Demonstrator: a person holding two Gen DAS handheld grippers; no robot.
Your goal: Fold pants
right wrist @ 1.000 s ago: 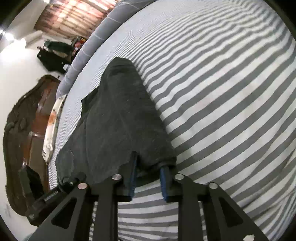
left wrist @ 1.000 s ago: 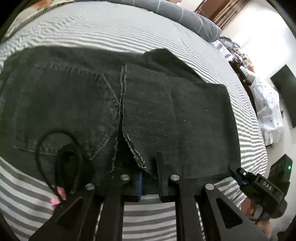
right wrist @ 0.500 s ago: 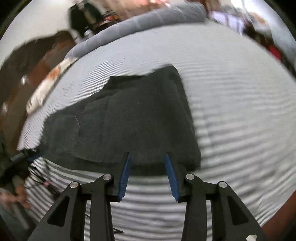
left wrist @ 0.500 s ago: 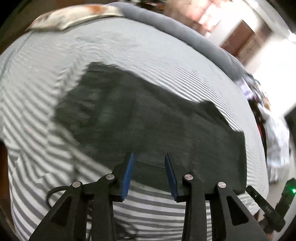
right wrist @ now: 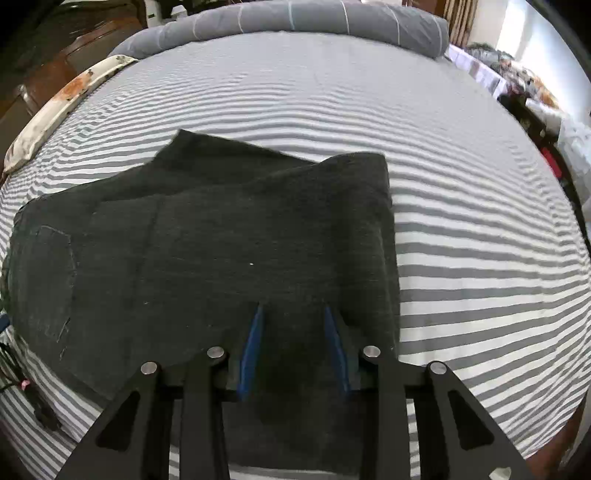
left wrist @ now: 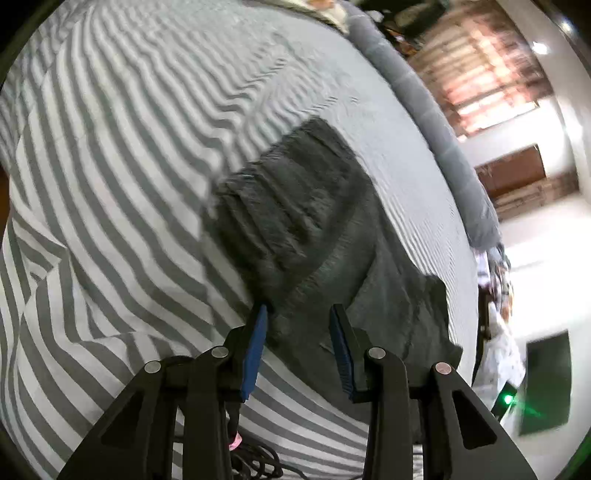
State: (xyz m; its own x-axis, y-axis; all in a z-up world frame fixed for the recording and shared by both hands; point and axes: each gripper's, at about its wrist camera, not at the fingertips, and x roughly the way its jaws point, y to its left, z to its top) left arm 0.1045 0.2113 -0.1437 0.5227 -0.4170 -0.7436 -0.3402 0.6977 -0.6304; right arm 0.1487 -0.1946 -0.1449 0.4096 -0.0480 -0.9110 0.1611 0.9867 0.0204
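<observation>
Dark denim pants point(right wrist: 229, 251) lie folded near the bed's point(right wrist: 480, 229) front edge; my left fingers point(left wrist: 260, 332) and right fingers point(right wrist: 255, 336) hang parted, gripping nothing. Pinching one layer could drag the fold apart

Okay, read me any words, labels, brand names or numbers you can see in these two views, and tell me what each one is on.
None can be read.
The dark pants show only stitching, no label.
The striped bedsheet and grey bolster carry no print.
The device with the green light is too blurred to read.
</observation>
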